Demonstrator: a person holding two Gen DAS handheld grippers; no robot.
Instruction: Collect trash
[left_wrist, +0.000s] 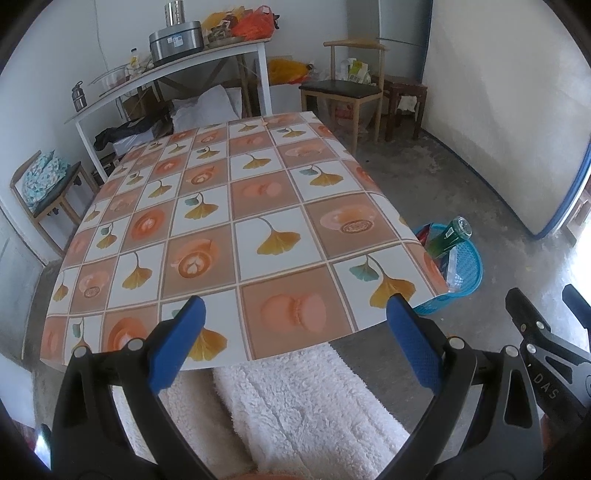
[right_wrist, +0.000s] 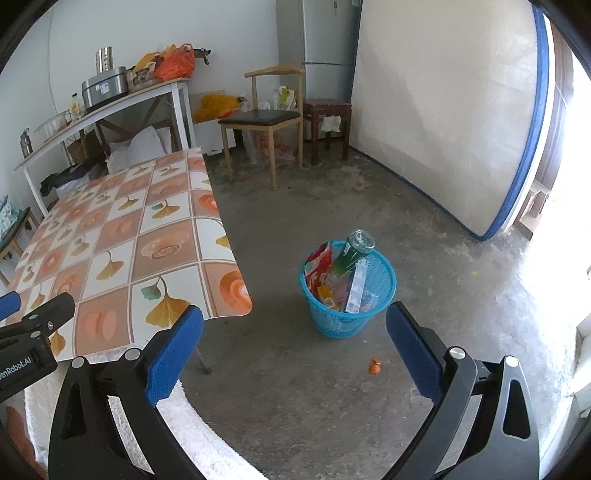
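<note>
A: Right, both tongs in shot. The left tongs hang over the near edge of the worktop, blue pads spread wide with nothing between them.

B: And the right tongs?

A: Equally agape and empty, held out past the worktop's near right corner, above bare concrete floor.

B: Where's the trash?

A: In the blue mesh basket standing on the floor, off the worktop's right edge near that same corner. A green glass bottle leans in it, base upward, poking over the rim. Beside it a red packet, a pale flat box and something orange-yellow lower down.

B: Anything on the worktop itself?

A: Only the patterned cover, ginkgo leaves and macarons in squares. One small orange scrap lies on the floor, near the basket on the side towards the tongs.

B: Below the tongs?

A: White fleecy fabric under the near edge; whether it's clothing I can't tell.

B: Further out?

A: A wooden chair beyond the far corner, and a white side table along the wall carrying a steel container.
</note>
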